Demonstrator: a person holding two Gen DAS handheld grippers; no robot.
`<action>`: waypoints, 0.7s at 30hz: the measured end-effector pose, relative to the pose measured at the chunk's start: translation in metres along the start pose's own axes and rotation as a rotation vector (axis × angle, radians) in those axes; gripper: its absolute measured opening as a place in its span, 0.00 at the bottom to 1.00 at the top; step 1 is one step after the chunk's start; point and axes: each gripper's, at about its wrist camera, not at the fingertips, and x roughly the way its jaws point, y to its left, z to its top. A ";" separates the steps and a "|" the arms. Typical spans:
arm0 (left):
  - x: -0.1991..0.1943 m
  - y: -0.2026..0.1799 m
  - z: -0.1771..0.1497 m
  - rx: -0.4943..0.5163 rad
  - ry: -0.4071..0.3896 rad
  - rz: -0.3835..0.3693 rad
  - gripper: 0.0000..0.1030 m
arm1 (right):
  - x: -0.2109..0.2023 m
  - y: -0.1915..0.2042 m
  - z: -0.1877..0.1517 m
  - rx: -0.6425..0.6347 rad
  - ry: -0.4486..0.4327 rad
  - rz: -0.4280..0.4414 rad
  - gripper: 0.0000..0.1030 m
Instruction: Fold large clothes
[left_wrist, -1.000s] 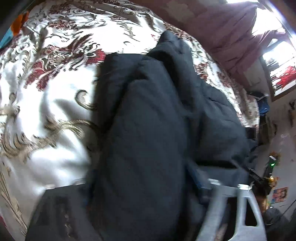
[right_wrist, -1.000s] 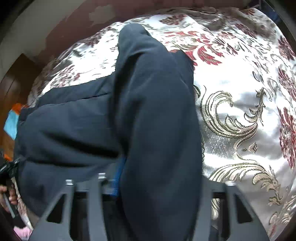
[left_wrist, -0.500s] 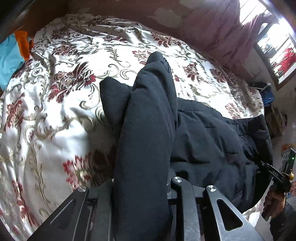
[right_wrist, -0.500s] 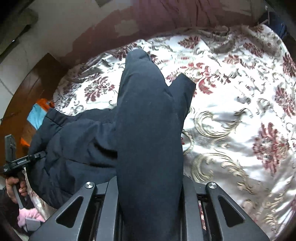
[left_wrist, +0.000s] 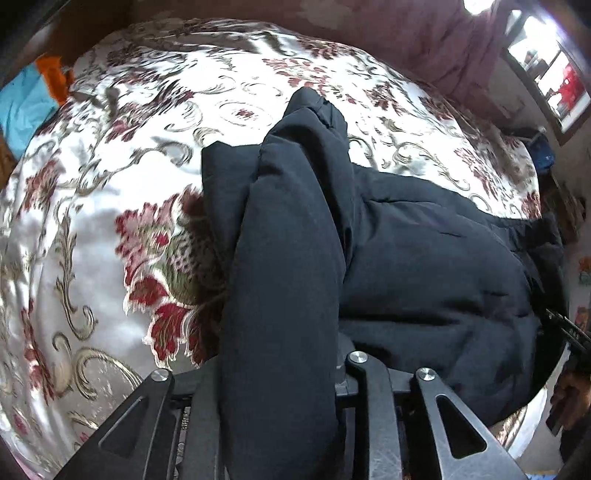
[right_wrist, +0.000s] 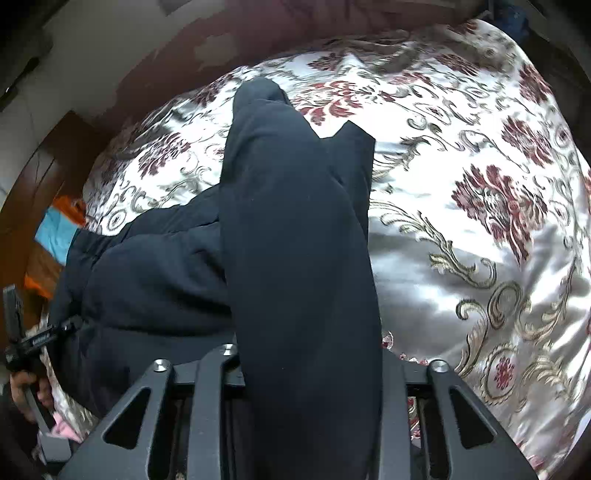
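Observation:
A dark navy padded jacket (left_wrist: 424, 258) lies spread on a floral satin bedspread (left_wrist: 92, 221). My left gripper (left_wrist: 280, 369) has a thick fold of the jacket between its fingers, lifted off the bed; its jaws are opening slightly, still pressing on the cloth. In the right wrist view my right gripper (right_wrist: 306, 354) holds another raised fold of the jacket (right_wrist: 155, 266) the same way, its jaws also opening slightly. The fabric hides the fingertips of both. Each view shows the other gripper at the jacket's far edge, in a hand.
The bedspread (right_wrist: 480, 258) stretches wide beyond the jacket. Blue and orange cloth (left_wrist: 26, 99) lies off the bed's far corner. A maroon curtain (left_wrist: 424, 37) and a bright window (left_wrist: 554, 74) stand behind the bed. Dark wooden furniture (right_wrist: 37, 177) lines one side.
Both grippers have pulled back and up with the jacket's folds, so more bedspread shows. The left jaws, wide a second ago, closed on the fold.

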 end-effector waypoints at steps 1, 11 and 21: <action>0.000 0.004 -0.001 -0.021 -0.006 -0.011 0.25 | 0.001 0.000 0.000 -0.006 -0.003 -0.012 0.31; -0.008 0.009 -0.009 -0.070 0.015 0.020 0.60 | -0.007 0.022 -0.006 -0.116 -0.002 -0.128 0.85; -0.052 0.002 -0.025 -0.012 -0.168 0.107 0.99 | -0.044 0.039 -0.025 -0.138 -0.159 -0.195 0.88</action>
